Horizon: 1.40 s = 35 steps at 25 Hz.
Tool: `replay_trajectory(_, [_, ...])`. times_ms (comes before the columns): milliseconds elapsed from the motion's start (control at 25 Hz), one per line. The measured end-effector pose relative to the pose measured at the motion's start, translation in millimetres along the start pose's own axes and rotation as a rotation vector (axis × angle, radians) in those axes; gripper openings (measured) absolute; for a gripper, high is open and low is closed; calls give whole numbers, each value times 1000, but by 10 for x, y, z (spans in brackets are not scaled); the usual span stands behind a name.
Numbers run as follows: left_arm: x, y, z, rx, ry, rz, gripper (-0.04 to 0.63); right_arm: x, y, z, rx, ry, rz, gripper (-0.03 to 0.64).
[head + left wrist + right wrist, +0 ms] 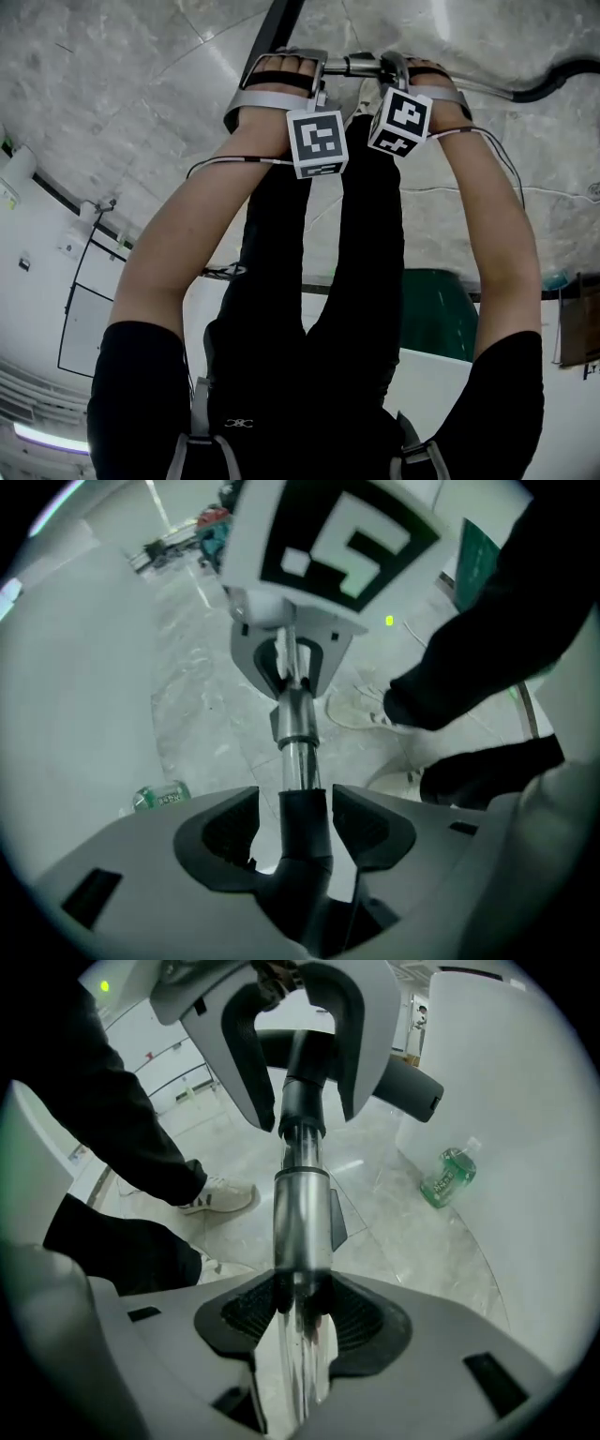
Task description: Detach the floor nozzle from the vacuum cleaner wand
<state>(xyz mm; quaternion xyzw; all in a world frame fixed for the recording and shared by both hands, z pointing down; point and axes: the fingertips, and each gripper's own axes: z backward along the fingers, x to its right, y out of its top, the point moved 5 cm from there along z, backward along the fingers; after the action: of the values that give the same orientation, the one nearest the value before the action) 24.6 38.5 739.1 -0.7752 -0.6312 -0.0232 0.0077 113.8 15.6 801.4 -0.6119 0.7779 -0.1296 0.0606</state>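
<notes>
Right gripper view, right tool [300, 1302] pinching wand [300, 1213], left tool [292, 819] parted

right gripper [301, 1290] | fingers [361, 1316] clamped on metal wand [301, 1213] | green bottle [448, 1177] on floor [398, 1241]

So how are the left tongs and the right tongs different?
The left tongs stand open; the right tongs are squeezed shut. The left tongs sit around the black part of the wand, the right tongs grip its shiny metal tube. Both are on the same wand.
</notes>
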Motion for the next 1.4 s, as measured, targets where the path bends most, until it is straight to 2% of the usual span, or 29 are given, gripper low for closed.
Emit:
replay_trajectory(120, [70,-96,-66,-104,-41,-156,225,-43,72,111,19,-14,-15,186])
replay_trajectory(280, [131,-122,-175,-165,-41,-235,225,-80,73,192,27,-16,-28,186])
replay_trajectory(400, [163,-75,-287,-196,1,-290,224,-91,39,220,30,-19,-27,184])
replay_trajectory(480, [171,-28,-332,-186,9,-278,216,-103,-2,217,31,-15,-31,184])
replay_trajectory(640, [243,52,-273,-163,-34,-220,204,-184,-71,262,64,2,-28,184])
replay_trajectory(800, [305,70,-166,-197,-56,-192,204,-218,-61,260,118,22,-13,186])
replay_trajectory(1000, [230,182,-54,-185,-74,-203,204,-227,-146,-120,58,70,-1,184])
replay_trajectory(1080, [229,158,-42,-190,-85,-208,204,-210,-117,-165,75,37,15,73])
replay_trajectory(1120, [243,125,-31,-187,-99,-208,204,-220,-84,-150,79,25,22,57])
replay_trajectory(1280, [278,-28,-25,-140,-150,-166,204,-265,27,-73,15,-10,34,52])
replay_trajectory(1320, [244,-65,-38,-132,-134,-170,204,-239,47,-67,-8,-40,27,52])
replay_trajectory(1400, [200,-125,-33,-123,-53,-226,204,-215,80,-55,-32,-71,0,51])
